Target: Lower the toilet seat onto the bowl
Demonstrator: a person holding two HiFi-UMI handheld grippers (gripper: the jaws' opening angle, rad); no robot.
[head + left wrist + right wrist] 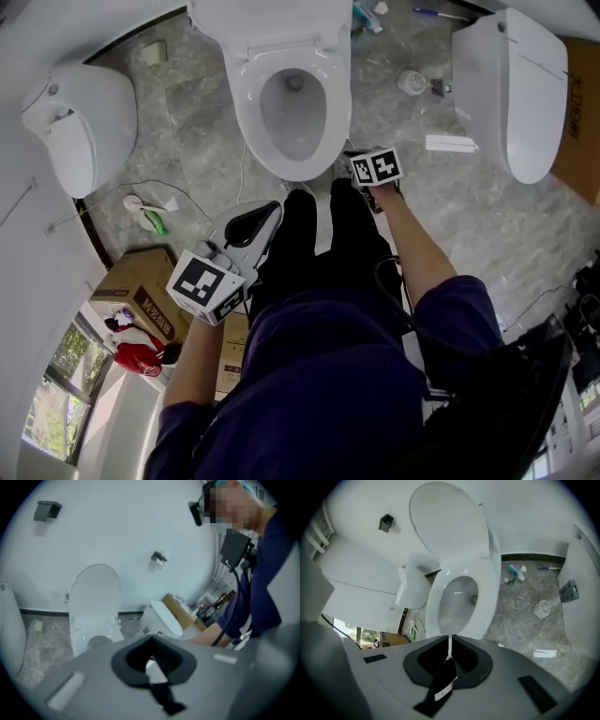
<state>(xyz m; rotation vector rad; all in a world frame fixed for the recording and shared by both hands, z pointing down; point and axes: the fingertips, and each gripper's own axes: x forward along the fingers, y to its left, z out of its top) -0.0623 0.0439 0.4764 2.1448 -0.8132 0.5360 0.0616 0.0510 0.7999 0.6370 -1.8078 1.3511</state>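
Observation:
The middle toilet (292,94) has its white seat (246,103) lying flat on the bowl, and its lid (445,522) stands upright against the wall. In the right gripper view the seat ring (490,592) lies just beyond my jaws. My right gripper (354,161) hovers at the bowl's front right rim, apart from it; its jaws (450,639) meet in a thin line with nothing between them. My left gripper (270,212) hangs lower left of the bowl, also shut and empty (150,639). The raised lid (93,597) shows ahead of it.
A closed toilet (80,127) stands at the left and another (520,94) at the right. On the grey stone floor lie a round white holder (411,82), a green bottle (155,222) and a thin cable (202,211). Cardboard boxes (141,291) sit at lower left.

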